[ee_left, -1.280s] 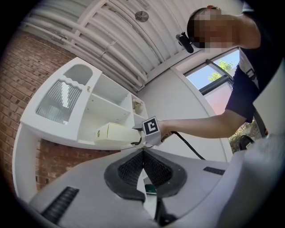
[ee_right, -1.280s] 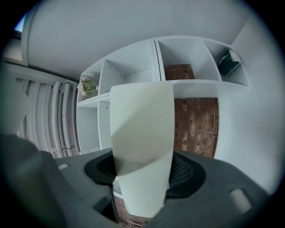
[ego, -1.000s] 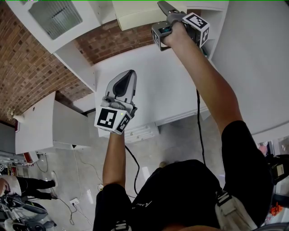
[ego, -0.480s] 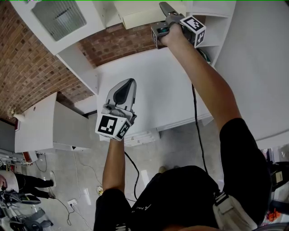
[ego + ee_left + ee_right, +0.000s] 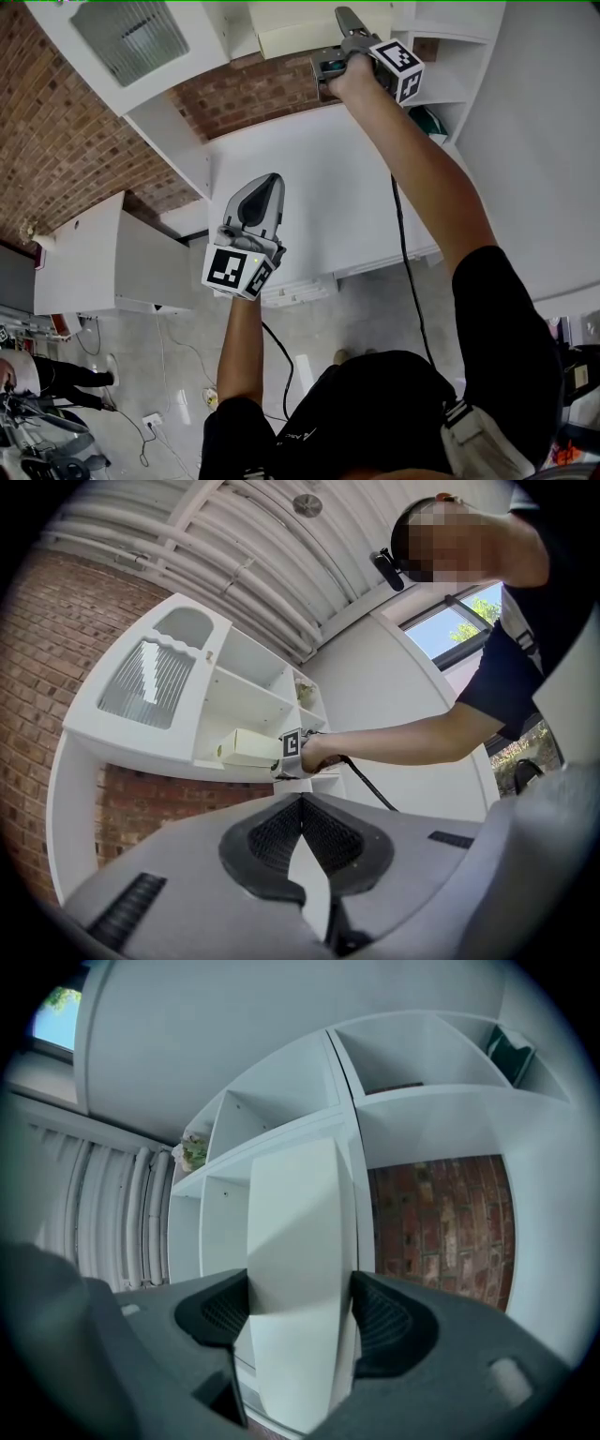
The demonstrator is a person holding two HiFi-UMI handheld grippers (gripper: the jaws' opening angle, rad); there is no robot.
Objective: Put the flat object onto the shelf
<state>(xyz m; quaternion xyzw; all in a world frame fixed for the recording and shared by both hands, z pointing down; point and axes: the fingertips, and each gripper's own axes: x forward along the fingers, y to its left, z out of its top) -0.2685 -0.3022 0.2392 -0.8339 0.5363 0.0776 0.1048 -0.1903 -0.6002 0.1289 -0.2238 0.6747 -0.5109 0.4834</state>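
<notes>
my right hand-held gripper [image 5: 339, 26] is up at the shelf [image 5: 246, 688], jaws spread wide and clamped on both faces of the pale flat box [image 5: 298, 1241]. the box sits at the front of the shelf's lowest level, just above the brick [image 5: 253, 94]; i cannot tell whether it rests on the board. my left hand-held gripper [image 5: 266, 186] hangs below the shelf, well apart from the box, jaws pressed together with nothing between them.
</notes>
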